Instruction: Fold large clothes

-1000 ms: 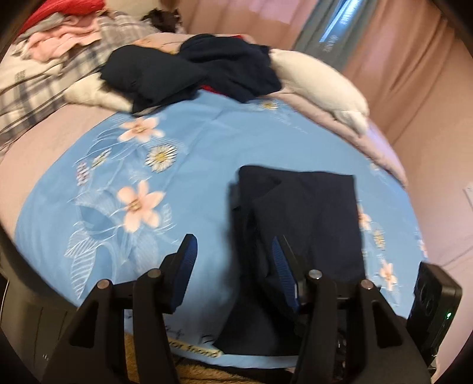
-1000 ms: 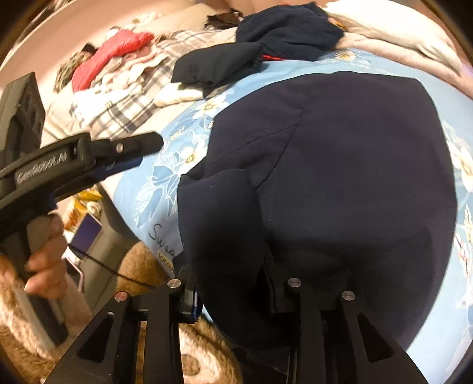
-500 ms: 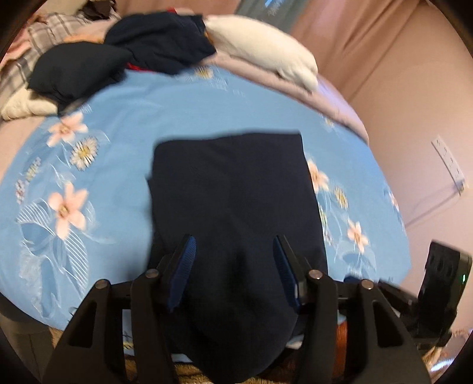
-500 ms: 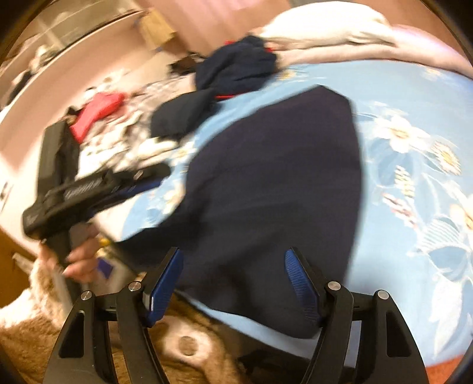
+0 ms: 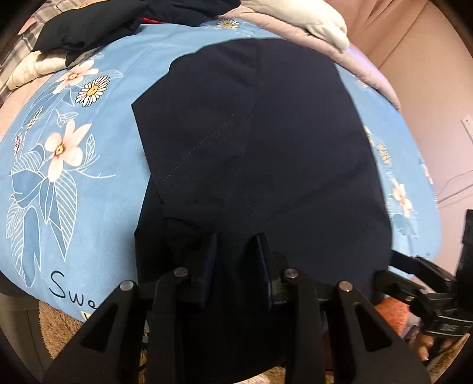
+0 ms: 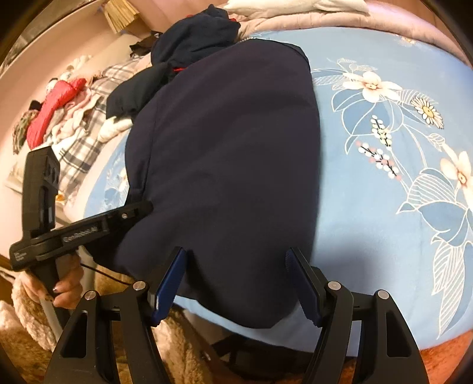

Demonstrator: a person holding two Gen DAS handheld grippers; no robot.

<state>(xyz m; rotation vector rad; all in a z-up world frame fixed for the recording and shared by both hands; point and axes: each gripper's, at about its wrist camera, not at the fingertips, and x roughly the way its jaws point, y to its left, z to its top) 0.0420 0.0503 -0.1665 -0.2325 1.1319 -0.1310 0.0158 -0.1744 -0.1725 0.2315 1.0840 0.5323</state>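
A dark navy garment (image 5: 266, 141) lies folded flat on the blue floral sheet (image 5: 88, 177), its near end hanging over the bed's edge. My left gripper (image 5: 236, 246) is down at that near edge. Its jaws are closing, with a ridge of the navy fabric bunched between the blue pads. In the right wrist view the left gripper (image 6: 130, 211) meets the garment (image 6: 230, 153) at its near left corner, with a hand (image 6: 66, 285) on the handle. My right gripper (image 6: 236, 276) stands open above the garment's near edge, its pads clear of the fabric. The right gripper's body (image 5: 428, 292) shows low at the right.
A heap of dark clothes (image 6: 192, 38) lies just beyond the garment. A plaid blanket (image 6: 85, 130) with a red jacket (image 6: 56, 103) lies to the left, and white bedding (image 5: 313, 17) lies at the back. A fluffy brown rug (image 6: 32, 339) covers the floor below the bed's edge.
My left gripper came down onto the garment's near edge and its jaws narrowed around the fabric. My right gripper let go of the garment, opened wide and shifted along the edge.
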